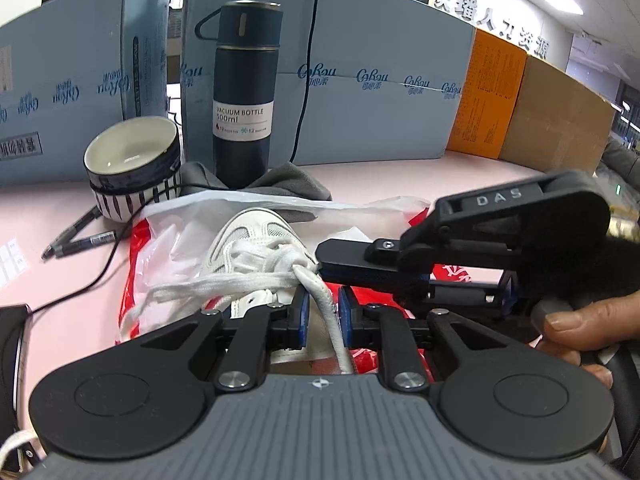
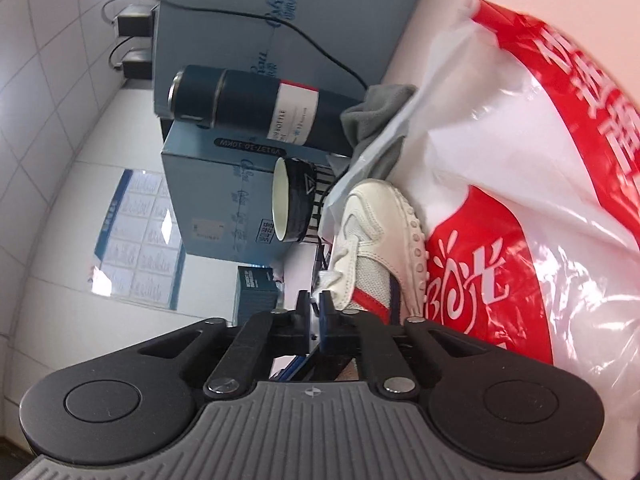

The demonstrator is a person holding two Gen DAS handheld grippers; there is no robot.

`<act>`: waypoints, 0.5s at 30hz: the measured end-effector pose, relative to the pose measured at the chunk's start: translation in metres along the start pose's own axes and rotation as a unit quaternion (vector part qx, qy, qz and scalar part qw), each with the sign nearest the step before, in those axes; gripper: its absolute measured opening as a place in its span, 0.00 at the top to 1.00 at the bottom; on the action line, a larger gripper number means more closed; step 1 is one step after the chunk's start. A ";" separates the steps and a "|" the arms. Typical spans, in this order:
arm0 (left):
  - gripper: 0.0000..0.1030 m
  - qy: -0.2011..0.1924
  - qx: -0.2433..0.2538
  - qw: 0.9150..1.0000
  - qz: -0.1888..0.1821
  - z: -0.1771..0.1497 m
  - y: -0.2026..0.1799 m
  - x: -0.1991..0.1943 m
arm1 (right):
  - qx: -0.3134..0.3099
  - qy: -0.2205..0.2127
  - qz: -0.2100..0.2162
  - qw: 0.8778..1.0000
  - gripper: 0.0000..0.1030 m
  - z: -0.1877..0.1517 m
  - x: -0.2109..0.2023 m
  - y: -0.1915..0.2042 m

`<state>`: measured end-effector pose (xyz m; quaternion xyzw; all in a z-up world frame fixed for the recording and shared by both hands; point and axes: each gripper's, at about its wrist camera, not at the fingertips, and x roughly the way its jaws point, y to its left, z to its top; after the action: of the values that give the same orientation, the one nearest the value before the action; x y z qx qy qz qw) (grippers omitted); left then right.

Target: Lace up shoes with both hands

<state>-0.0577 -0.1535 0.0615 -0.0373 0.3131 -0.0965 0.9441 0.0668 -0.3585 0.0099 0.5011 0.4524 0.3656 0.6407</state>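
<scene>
Left tool grips the white lace just before the shoe; right tool pinched closed at the knot, bottle beyond.

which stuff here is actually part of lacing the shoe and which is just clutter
Part of the job: white shoe; white lace running between the left gripper pads; right gripper at the lace knot.

Just lying about: vacuum bottle, bowl, pens, grey cloth, plastic bag, boxes.
</scene>
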 end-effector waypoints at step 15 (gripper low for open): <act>0.87 -0.006 -0.022 1.000 -0.004 -0.002 0.004 0.000 | 0.145 -0.042 0.131 0.980 0.97 -0.015 -0.008 -0.040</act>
<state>-0.0587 -0.1493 0.0590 -0.0597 0.3096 -0.0934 0.9444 0.0509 -0.3707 -0.0283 0.6581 0.4041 0.3558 0.5264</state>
